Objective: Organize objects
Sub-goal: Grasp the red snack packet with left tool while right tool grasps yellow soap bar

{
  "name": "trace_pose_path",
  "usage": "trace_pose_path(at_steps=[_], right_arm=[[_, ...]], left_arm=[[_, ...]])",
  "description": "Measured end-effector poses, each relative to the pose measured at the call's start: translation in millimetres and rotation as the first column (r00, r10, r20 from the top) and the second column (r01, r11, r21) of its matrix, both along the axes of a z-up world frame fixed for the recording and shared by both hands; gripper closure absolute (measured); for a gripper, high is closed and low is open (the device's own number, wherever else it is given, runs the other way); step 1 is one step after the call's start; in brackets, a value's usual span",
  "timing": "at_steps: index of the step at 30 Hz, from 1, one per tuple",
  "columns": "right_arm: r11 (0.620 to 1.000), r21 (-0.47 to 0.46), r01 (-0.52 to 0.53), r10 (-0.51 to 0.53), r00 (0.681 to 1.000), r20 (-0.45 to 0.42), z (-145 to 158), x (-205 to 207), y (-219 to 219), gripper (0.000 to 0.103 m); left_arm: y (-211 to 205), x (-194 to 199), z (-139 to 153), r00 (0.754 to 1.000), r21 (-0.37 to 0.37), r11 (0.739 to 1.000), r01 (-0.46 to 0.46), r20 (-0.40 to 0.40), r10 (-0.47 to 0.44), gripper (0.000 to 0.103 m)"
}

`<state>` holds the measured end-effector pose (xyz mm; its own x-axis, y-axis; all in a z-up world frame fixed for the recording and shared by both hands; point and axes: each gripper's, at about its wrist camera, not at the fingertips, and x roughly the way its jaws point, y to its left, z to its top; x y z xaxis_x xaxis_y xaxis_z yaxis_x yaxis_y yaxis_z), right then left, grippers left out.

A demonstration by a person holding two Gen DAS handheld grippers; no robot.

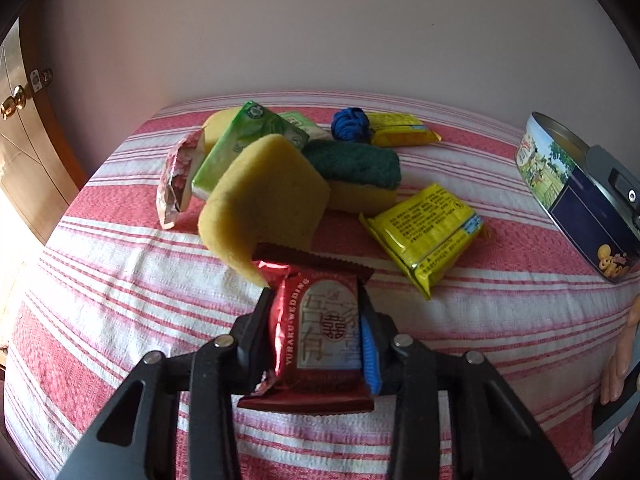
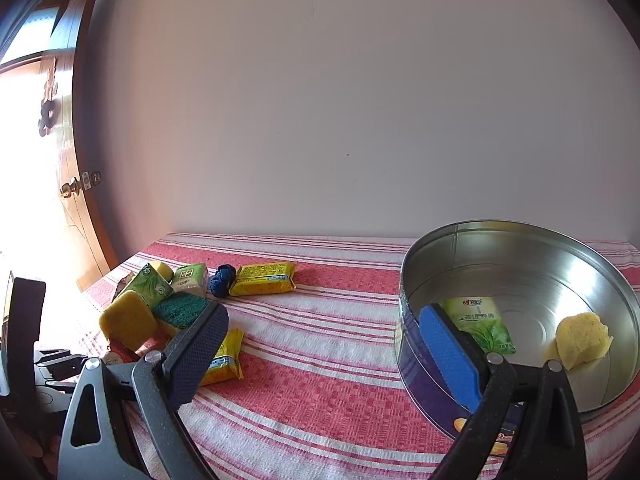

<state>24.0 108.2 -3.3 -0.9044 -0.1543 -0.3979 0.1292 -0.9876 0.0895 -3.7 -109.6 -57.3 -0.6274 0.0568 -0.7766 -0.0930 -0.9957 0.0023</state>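
Note:
My left gripper [image 1: 316, 296] is shut on a red foil snack packet [image 1: 320, 332], low over the red-and-white striped cloth [image 1: 120, 280]. Just beyond it leans a yellow sponge [image 1: 264, 196], with a green-topped sponge [image 1: 356, 168], a green tissue pack [image 1: 236, 148], a pink packet [image 1: 178, 176], a blue rope knot [image 1: 350, 124] and two yellow packets [image 1: 428, 232] around it. My right gripper [image 2: 324, 316] stands open, its blue-padded finger [image 2: 448, 356] over the near rim of a round metal tin [image 2: 520, 248]. The tin holds a green tissue pack [image 2: 480, 322] and a yellow sponge piece [image 2: 582, 338].
A plain wall backs the cloth-covered surface. A wooden door with a brass knob [image 1: 16, 100] stands at the left. A person's hand [image 1: 624, 360] shows at the right edge. Bare cloth [image 2: 320, 360] lies between the pile and the tin.

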Motion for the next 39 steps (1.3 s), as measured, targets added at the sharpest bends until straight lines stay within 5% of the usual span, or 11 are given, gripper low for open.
trace_pose_path(at_steps=[6, 10, 19, 24, 29, 33, 39], right_arm=[[0.998, 0.007, -0.063, 0.063, 0.998, 0.002, -0.3, -0.2, -5.0, 0.005], [0.99, 0.019, -0.141, 0.14, 0.989, 0.05, -3.6, -7.5, -14.1, 0.005], [0.965, -0.036, -0.259, 0.256, 0.909, 0.329, -34.1, -52.2, -68.8, 0.005], [0.961, 0.047, -0.271, 0.22, 0.86, 0.461, -54.9, -67.4, -105.6, 0.004], [0.95, 0.141, -0.277, 0.18, 0.861, 0.475, -59.8, -71.1, -123.6, 0.005], [0.943, 0.151, -0.296, 0.201, 0.869, 0.451, -56.8, -66.9, -120.1, 0.028], [0.957, 0.02, -0.289, 0.255, 0.875, 0.411, -47.8, -56.5, -84.6, 0.031]], left_arm=[[-1.0, 20.1, 14.3, 0.995, 0.001, 1.0, 0.012, -0.094, -0.012, 0.066], [-19.3, 43.2, 31.3, 0.989, 0.067, 0.998, -0.002, -0.149, 0.012, 0.066], [-63.1, 64.4, 48.1, 0.973, 0.079, 0.993, -0.087, -0.208, 0.102, 0.066], [-82.5, 63.7, 45.2, 0.972, 0.097, 0.987, -0.125, -0.187, 0.141, 0.066], [-84.6, 61.9, 41.1, 0.973, 0.113, 0.985, -0.13, -0.178, 0.149, 0.066], [-80.5, 62.8, 44.1, 0.974, 0.123, 0.985, -0.12, -0.178, 0.141, 0.066], [-60.0, 55.9, 44.9, 0.979, 0.125, 0.988, -0.094, -0.169, 0.115, 0.066]])
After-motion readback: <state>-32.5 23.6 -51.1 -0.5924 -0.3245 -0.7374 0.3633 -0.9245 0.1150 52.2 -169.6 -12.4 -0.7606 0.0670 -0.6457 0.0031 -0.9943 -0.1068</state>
